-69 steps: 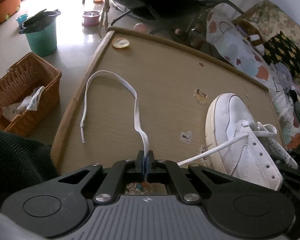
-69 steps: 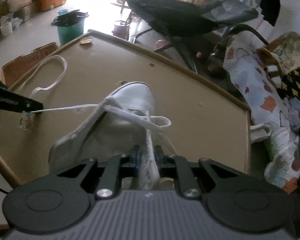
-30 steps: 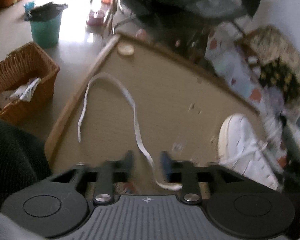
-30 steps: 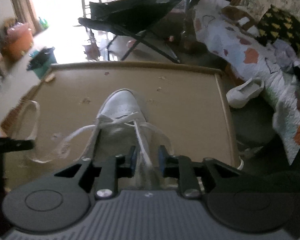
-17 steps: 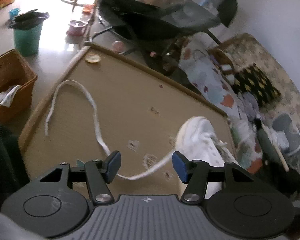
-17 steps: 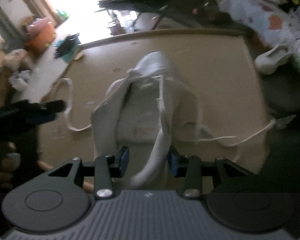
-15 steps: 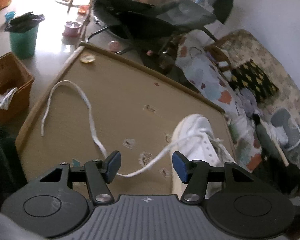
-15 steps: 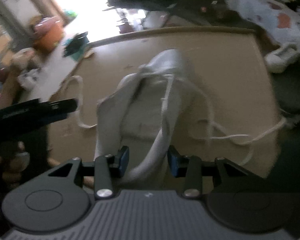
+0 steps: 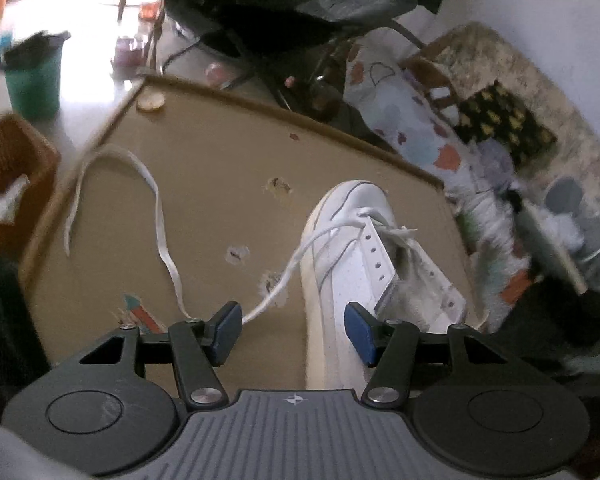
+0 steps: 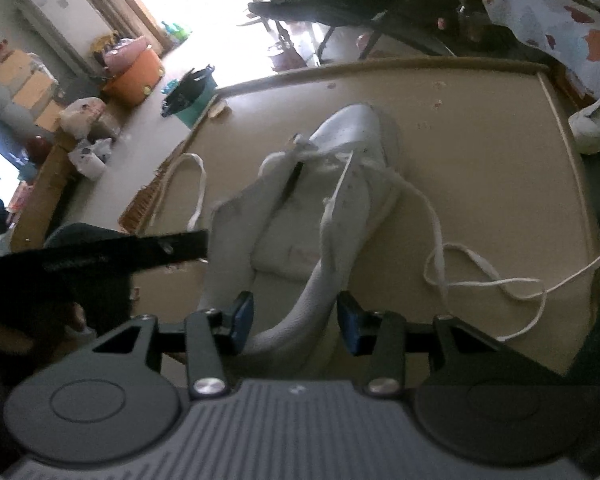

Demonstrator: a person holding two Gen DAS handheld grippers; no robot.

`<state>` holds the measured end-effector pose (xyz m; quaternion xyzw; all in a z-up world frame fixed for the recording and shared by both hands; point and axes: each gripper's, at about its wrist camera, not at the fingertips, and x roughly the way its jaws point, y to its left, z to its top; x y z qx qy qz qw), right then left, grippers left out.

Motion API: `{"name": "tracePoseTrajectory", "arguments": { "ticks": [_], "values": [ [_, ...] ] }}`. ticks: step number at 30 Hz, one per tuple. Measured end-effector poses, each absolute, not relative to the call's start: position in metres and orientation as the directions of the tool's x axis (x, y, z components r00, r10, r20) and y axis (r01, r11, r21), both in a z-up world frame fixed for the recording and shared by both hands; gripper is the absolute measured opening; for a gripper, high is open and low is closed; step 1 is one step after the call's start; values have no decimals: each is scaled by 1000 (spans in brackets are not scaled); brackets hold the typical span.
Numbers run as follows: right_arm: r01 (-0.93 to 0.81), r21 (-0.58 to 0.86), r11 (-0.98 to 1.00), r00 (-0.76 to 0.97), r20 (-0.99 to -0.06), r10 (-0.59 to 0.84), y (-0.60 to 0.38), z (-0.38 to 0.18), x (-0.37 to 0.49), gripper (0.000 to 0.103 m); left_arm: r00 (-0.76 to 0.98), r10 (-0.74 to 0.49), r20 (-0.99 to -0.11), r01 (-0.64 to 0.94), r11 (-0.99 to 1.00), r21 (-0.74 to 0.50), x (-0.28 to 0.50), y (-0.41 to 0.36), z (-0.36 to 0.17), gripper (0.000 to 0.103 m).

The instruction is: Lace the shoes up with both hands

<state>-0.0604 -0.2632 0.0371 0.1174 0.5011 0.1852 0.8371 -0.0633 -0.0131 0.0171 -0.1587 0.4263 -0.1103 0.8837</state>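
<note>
A white sneaker (image 9: 352, 264) lies on the tan table (image 9: 220, 160), toe pointing away. One end of its white lace (image 9: 158, 216) runs from the front eyelets past my left pad and curls off to the left. The left gripper (image 9: 294, 332) is open beside the sneaker's side, holding nothing. In the right wrist view the sneaker (image 10: 348, 148) is seen from its heel. Its collar stands between the jaws of my open right gripper (image 10: 296, 322), with gaps on both sides. The other lace end (image 10: 500, 282) lies slack on the table to the right. The left gripper (image 10: 164, 246) shows as a dark bar on the left.
Beyond the table's left edge are a wicker basket (image 9: 12, 168) and a green bin (image 9: 32, 80). Behind the table stand a dark folding chair (image 9: 280, 12) and a sofa with a patterned blanket (image 9: 412, 128). Another white shoe (image 10: 592, 124) lies on the floor at right.
Both grippers were shut on lace ends and have opened and let them go. The left gripper has moved right toward the sneaker. The right one has tipped down over the heel.
</note>
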Motion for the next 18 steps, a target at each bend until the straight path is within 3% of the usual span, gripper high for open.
{"name": "tracePoseTrajectory", "arguments": {
  "ticks": [5,10,12,17,18],
  "values": [
    [-196,280,940,499,-796,342,-296,56,-72,46,658,-262,-706,78,956,-282,-57,-27,37,59],
    [-66,265,962,537,-803,258,-339,50,-81,46,694,-266,-669,74,951,-302,-55,-33,63,59],
    [-21,291,956,545,-798,255,-349,48,-81,46,661,-273,-699,108,956,-271,-52,-44,65,66],
    [80,304,949,549,-808,212,-362,39,-76,43,622,-292,-726,281,949,-141,-58,-74,56,66],
    [93,313,945,545,-810,214,-364,36,-76,42,619,-288,-731,314,943,-105,-58,-81,53,61]
  ]
}}
